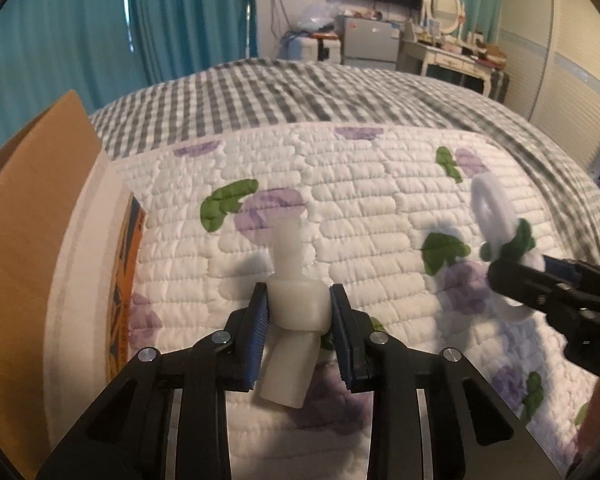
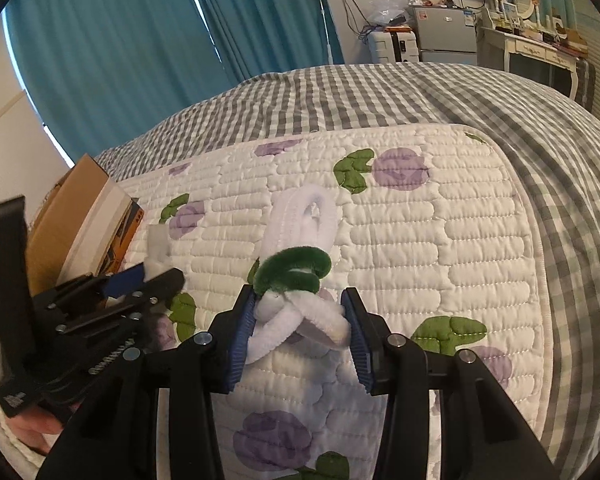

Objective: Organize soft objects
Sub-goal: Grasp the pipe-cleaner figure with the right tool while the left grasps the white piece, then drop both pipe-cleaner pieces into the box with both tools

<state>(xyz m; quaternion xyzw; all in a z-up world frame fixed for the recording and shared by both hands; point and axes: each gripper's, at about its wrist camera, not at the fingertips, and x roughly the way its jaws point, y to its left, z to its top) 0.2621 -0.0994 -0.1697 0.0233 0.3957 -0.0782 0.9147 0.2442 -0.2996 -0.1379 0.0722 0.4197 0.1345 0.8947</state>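
My left gripper [image 1: 299, 310] is shut on a cream-white soft tube-shaped object [image 1: 294, 300] and holds it over the quilted floral mat [image 1: 360, 208]. My right gripper [image 2: 300, 316] is shut on a white and green fuzzy pipe-cleaner flower [image 2: 300, 272], its white loop standing up beyond the fingers. The right gripper [image 1: 540, 292] and its flower [image 1: 496, 216] also show at the right of the left wrist view. The left gripper [image 2: 140, 280] and the tip of its white object [image 2: 156, 248] show at the left of the right wrist view.
An open cardboard box [image 1: 28, 240] with a white and orange side stands at the left edge of the mat; it also shows in the right wrist view [image 2: 84, 216]. The mat lies on a grey checked bedspread [image 1: 300, 92]. Teal curtains, a small fridge and a dressing table stand beyond the bed.
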